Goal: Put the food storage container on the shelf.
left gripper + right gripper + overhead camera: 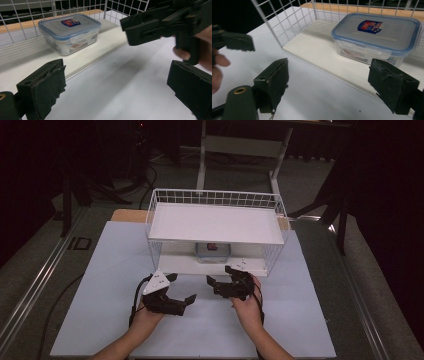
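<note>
High view shows the lidded food box (213,251) sitting on the lower shelf of the wire rack (216,199), apparently already placed there. Both the left hand-held gripper (181,291) and right hand-held gripper (220,275) hover over the counter (100,285) with jaws apart and empty; only withdrawal seems left.

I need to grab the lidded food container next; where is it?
The food container sits on the bottom shelf of the wire rack, under the white top shelf, near the middle.

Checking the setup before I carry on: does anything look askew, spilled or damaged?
Nothing stands out. The lidded food container sits upright and closed on the lower shelf of the wire rack; both grippers are open and hold nothing.
</note>
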A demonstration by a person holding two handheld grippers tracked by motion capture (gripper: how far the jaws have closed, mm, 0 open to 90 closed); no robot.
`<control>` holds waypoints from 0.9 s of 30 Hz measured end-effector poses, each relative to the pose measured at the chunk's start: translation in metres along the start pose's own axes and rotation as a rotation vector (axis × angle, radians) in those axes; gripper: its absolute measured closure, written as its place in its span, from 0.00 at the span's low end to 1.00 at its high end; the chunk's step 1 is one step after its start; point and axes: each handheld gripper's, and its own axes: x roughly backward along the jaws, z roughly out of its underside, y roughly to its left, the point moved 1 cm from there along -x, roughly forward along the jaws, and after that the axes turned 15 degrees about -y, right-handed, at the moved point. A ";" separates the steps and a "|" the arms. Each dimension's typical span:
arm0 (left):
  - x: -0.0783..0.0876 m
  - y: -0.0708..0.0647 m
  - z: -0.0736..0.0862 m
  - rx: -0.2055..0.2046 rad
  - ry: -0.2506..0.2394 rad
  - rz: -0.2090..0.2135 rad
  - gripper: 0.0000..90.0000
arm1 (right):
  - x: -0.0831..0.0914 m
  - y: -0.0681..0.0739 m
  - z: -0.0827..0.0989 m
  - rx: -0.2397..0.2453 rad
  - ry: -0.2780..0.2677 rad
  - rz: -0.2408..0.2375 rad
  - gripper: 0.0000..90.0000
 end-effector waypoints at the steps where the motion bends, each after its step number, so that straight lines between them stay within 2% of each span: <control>1: 0.000 0.000 0.000 0.000 0.000 0.000 0.03 | 0.000 0.000 0.000 0.000 0.000 0.000 0.19; 5: 0.002 -0.001 -0.001 -0.005 0.002 0.013 0.03 | 0.012 0.006 -0.001 0.042 -0.011 -0.015 0.19; 8: 0.005 0.000 -0.002 0.000 0.003 0.021 0.03 | 0.019 0.007 -0.002 0.051 -0.021 -0.028 0.19; 13: 0.011 0.001 -0.001 0.004 0.004 0.023 0.03 | 0.031 0.007 -0.001 0.038 -0.019 -0.041 0.19; 15: 0.014 0.003 0.000 0.005 0.010 0.022 0.03 | 0.035 0.007 0.001 0.055 -0.014 -0.034 0.19; 17: 0.017 0.004 -0.001 0.007 0.010 0.023 0.03 | 0.039 0.006 0.001 0.053 -0.012 -0.038 0.19; 20: 0.022 0.006 -0.002 0.011 0.007 0.023 0.03 | 0.047 0.003 0.001 0.038 -0.020 -0.037 0.19; 27: 0.035 0.007 -0.003 0.009 0.005 0.025 0.03 | 0.065 -0.001 0.001 0.045 -0.049 -0.049 0.19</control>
